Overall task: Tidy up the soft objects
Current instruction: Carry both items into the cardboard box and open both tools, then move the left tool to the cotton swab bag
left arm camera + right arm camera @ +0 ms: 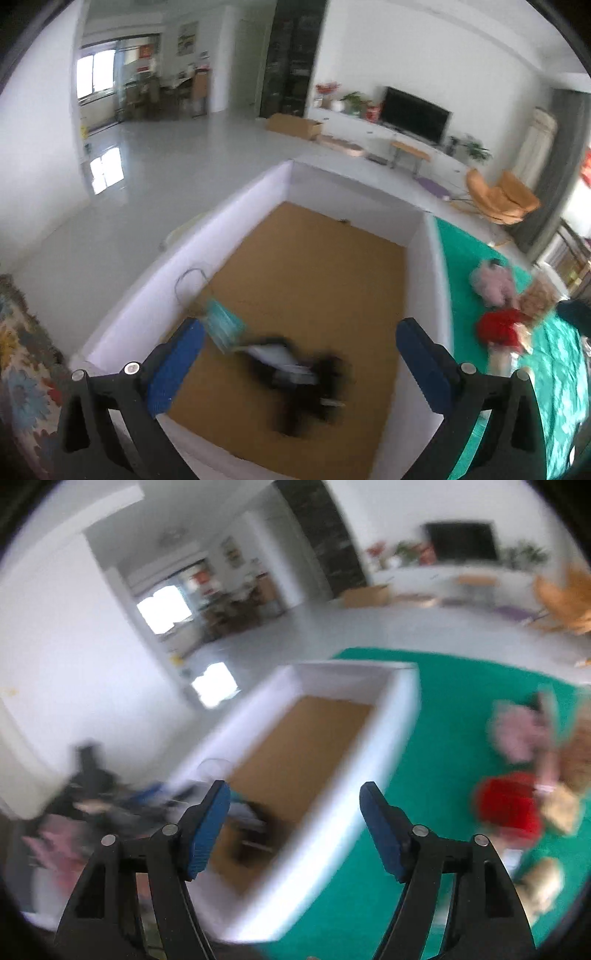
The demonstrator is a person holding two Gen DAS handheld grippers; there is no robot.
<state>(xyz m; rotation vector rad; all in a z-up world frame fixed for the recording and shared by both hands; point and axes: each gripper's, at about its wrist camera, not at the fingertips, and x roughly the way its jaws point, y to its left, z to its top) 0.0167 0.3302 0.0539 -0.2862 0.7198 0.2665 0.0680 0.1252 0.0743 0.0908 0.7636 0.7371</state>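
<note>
Left wrist view: the left gripper (299, 363) is poised above a white-walled box (236, 206) with a flat brown cardboard floor. A blurred soft item (288, 369), dark with a pale grey-white band, lies on that floor directly between and below the blue finger pads (177, 363), clear of both. Beside it, toward the box's left wall, lies a teal pleated face mask (223, 325) with a thin ear loop against the wall. The jaws stand wide apart, holding and touching nothing.

To the right of the box a green cloth (461, 251) covers the surface. On it lie a pink plush toy (493, 284), a red soft item (500, 328) and a tan curly-furred toy (539, 295), close together and well apart from the left gripper. A floral patterned fabric (22, 362) fills the lower left edge.

Right wrist view (heavily blurred): the right gripper (295, 827) hangs over the box's (391, 716) near right wall, with the green cloth (443, 709) under its right finger. Its blue-padded jaws are spread, with nothing between them. The dark item (258, 827) shows indistinctly inside the box behind the left pad. The pink (517, 734), red (506, 805) and tan (576, 760) toys lie on the cloth to the right, near but not touching the gripper.
</note>
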